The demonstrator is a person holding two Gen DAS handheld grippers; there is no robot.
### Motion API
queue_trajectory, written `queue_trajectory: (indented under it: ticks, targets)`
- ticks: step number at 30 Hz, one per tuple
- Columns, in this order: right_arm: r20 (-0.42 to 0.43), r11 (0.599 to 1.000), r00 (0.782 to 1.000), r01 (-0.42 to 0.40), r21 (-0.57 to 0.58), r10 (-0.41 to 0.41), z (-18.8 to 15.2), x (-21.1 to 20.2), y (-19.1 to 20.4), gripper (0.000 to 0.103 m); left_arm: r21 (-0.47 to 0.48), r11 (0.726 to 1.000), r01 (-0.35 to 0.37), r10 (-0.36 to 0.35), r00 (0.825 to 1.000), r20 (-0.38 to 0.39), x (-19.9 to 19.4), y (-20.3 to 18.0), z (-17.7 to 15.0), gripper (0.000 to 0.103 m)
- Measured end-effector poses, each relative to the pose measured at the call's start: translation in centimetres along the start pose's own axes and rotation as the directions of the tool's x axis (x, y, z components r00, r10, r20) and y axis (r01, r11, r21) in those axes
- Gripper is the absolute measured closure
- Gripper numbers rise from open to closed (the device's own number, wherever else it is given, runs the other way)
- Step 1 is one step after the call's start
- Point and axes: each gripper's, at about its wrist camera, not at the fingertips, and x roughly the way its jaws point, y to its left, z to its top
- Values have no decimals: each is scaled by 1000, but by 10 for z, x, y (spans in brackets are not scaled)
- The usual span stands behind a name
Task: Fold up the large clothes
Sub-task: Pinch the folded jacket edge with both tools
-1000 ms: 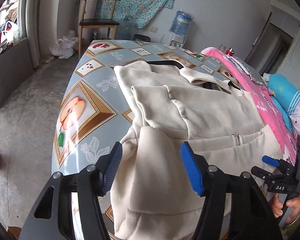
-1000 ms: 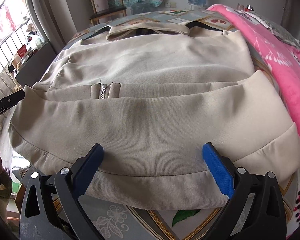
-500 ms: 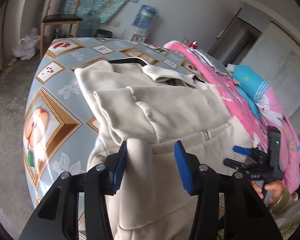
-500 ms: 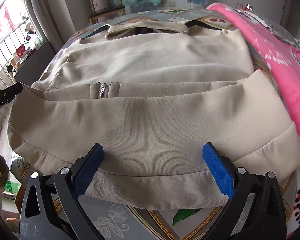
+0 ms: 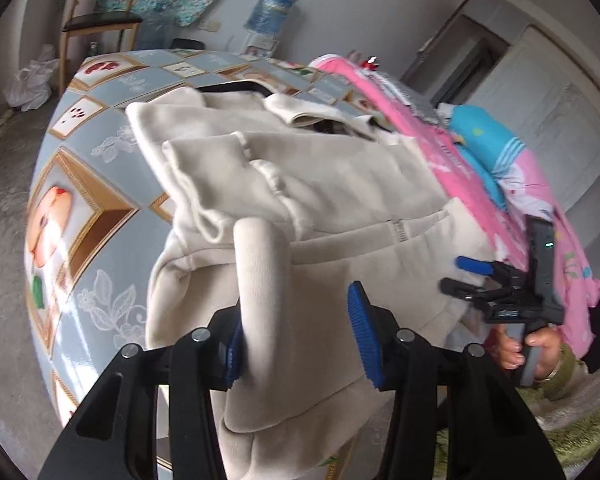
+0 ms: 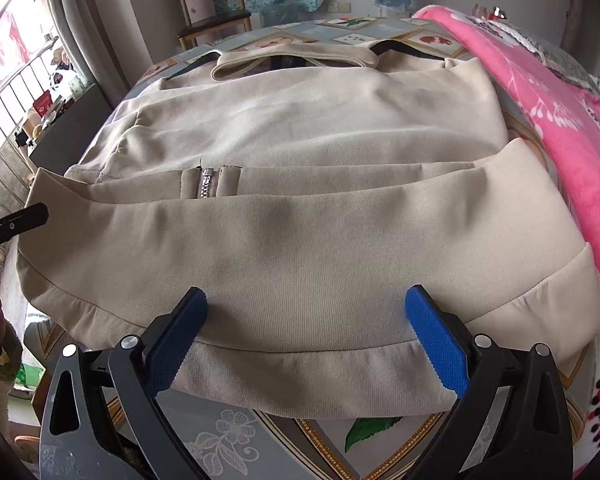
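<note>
A large cream zip-up jacket lies partly folded on the patterned table, its lower part turned up over the body; it also shows in the left wrist view. My left gripper is open, its jaws astride the raised left end of the folded hem, which rests against the left pad. My right gripper is open over the near hem band, fingers apart above the cloth. The right gripper also shows in the left wrist view. The left gripper's tip shows at the left edge of the right wrist view.
A pink floral blanket and a blue pillow lie along the table's right side. A wooden chair and a water bottle stand beyond the far end. The table edge drops to grey floor on the left.
My left gripper has swung right and closed in on the jacket's left hem end, which now stands up against its left pad. The right gripper has stayed still.
</note>
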Motion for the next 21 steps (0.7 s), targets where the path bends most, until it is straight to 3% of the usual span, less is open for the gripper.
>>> queue_trajectory:
  ticks: [1,3,4,8,12,13,14,19,21]
  targets:
    - [-3,1000,1000,-13,15,14,2,-2,-2,7,-4,999,-42,42,999,-19,4,0,0,59]
    - [7,998,999,-46,40,45,6,-8,-4,12,0,993,-115,115,993,-27,9,-1,-2,76]
    - [17,997,998,-65,41,64,10,-12,-4,13,2,989,-147,147,989,-21,9,-3,-3,81]
    - [27,994,994,-104,-26,105,27,-15,15,25,-45,980,-193,194,981,18,4,-6,-7,94]
    - [-34,993,997,-77,-92,74,36,7,35,45,-48,972,-230,234,969,84,-7,-18,-11,96]
    - [-61,994,997,-59,-94,54,35,15,36,58,-52,972,-229,233,967,99,-10,-21,-11,96]
    - [-70,995,997,-45,-93,38,33,20,36,62,-58,973,-225,230,967,113,-13,-22,-11,96]
    - [-34,989,999,0,-148,-5,27,9,49,99,-55,980,-193,198,971,134,-19,-27,-11,96]
    - [2,986,1000,29,-164,-29,26,-1,54,99,-56,981,-187,192,973,126,-18,-24,-11,96]
